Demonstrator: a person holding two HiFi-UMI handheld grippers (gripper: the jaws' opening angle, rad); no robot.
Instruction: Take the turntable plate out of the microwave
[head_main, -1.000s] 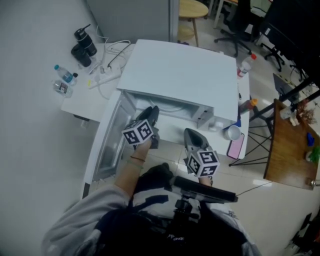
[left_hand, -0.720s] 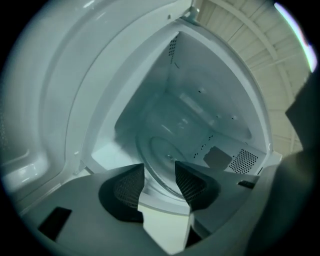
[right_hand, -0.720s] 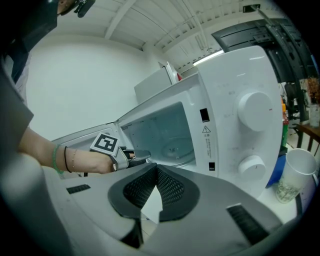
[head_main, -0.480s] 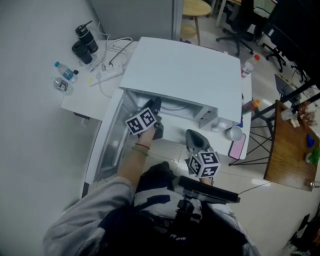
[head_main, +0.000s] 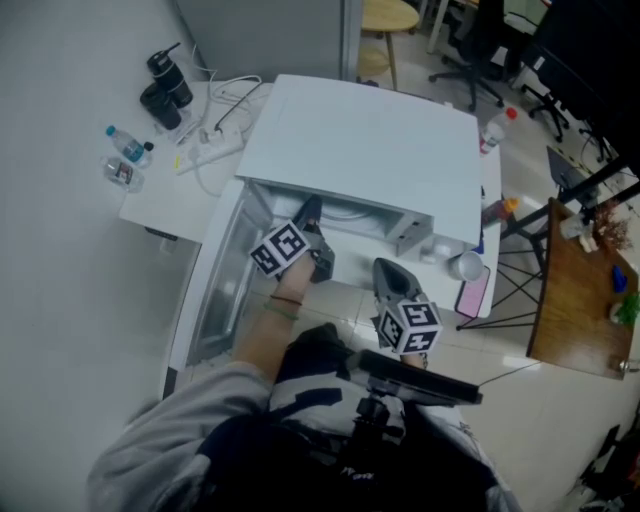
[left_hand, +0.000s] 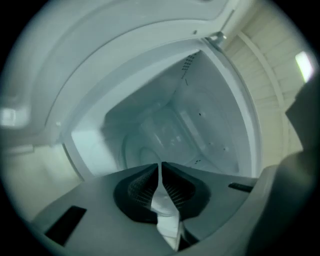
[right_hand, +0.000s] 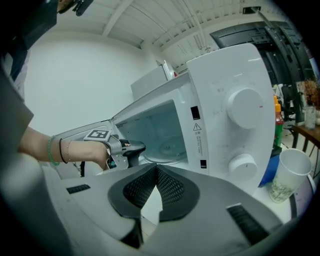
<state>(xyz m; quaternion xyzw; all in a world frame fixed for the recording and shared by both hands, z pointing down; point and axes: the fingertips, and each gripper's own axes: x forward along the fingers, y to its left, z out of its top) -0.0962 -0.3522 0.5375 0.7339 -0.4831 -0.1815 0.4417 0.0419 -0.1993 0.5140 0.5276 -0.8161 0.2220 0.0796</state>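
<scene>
Looking at our left gripper (left_hand: 161, 167), do we hold the plate (right_hand: 167, 148) already? (first)

No. Its jaws have just been closing and now stand together with nothing between them. The plate lies flat on the floor inside the microwave (head_main: 370, 140), beyond the tips. The door (head_main: 212, 295) is wide open. (second)

And the right gripper (right_hand: 156, 169)? (first)

Closed also, and empty, in front of the microwave, apart from the opening. (second)

So how do we make this step well? (first)

We think we must open the left jaws, go in low and level, and put one jaw under the rim and one over it. The plate looks like glass, so it is probably smooth and heavy. We should bite deep on the rim, lift a little to free it from whatever it sits on, then pull straight out and keep it flat. If it tilts, it can slip or knock the frame of the opening. (second)
</scene>
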